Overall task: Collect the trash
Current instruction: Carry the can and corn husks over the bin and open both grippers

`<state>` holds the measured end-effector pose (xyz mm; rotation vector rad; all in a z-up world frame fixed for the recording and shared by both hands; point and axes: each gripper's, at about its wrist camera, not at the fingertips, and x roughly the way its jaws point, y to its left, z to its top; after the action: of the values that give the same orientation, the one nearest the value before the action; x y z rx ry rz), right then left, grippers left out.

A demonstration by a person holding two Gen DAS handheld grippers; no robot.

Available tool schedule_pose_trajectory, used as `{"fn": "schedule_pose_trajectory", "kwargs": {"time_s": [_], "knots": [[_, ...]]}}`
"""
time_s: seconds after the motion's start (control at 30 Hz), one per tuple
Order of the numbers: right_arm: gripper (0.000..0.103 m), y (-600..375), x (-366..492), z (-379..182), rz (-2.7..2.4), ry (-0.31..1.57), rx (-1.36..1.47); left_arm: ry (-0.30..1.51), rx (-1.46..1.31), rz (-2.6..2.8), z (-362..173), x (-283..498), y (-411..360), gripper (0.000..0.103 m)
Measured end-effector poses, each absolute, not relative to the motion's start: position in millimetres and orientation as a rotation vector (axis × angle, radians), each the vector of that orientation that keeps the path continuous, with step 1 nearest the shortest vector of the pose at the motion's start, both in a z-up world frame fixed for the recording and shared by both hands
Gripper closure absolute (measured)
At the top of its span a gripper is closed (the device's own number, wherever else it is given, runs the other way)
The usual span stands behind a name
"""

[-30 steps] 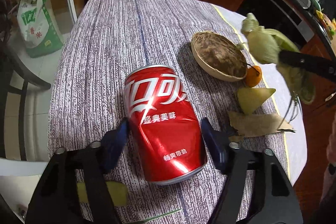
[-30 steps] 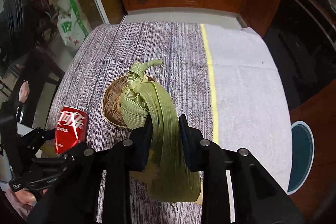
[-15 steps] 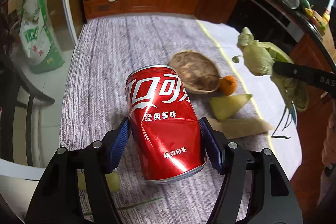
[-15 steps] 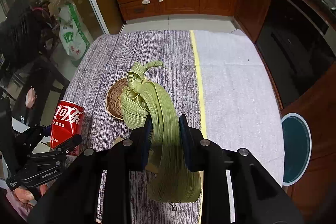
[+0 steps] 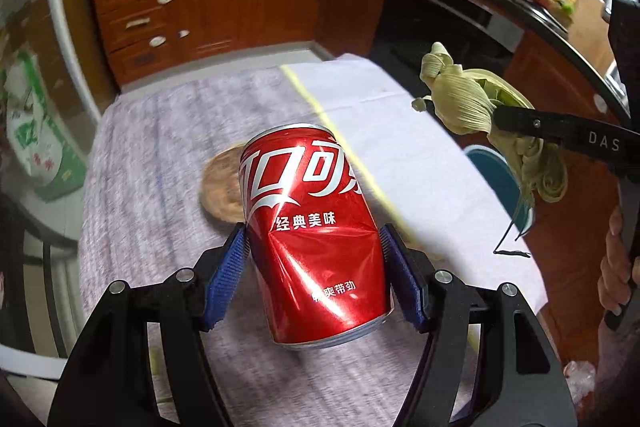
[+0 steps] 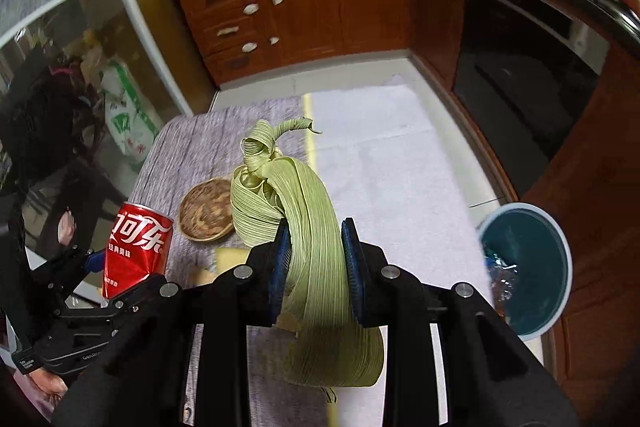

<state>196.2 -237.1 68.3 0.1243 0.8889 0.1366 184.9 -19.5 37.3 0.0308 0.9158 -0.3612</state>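
Now both hands are loaded and in the air. Biggest first: the worktop, under a grey-streaked cloth with a pale half past a yellow stripe, fills mid-frame in both views, with brown cabinets along the upper frame and a dark oven front at the right. At the right edge of the right view sits the teal bin, some wrapper already in it. The left gripper has its jaws wide, clamped on a dented red can, held clear of the cloth. The right gripper has its jaws narrow, pinching a knotted green leaf wrap that hangs below them. Still left on the cloth: a round brown husk and yellowish scraps near it. I'd judge this as mid-task: two pieces picked, neither binned.
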Motion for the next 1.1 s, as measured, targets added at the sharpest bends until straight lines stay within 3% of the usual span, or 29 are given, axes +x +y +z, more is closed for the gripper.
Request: {"fn": "schedule_pose_trajectory", "kwargs": {"time_s": [0.47,1.1], "knots": [[0.078,-381,156,50,-0.051,0.85,0.303,0.934,0.169,-0.567,43,194,-163,0.035],[0.077,-522,135,-40,-0.265,0.967,0.463,1.098,0.4,-0.772,-42,224,-367,0.035]]}}
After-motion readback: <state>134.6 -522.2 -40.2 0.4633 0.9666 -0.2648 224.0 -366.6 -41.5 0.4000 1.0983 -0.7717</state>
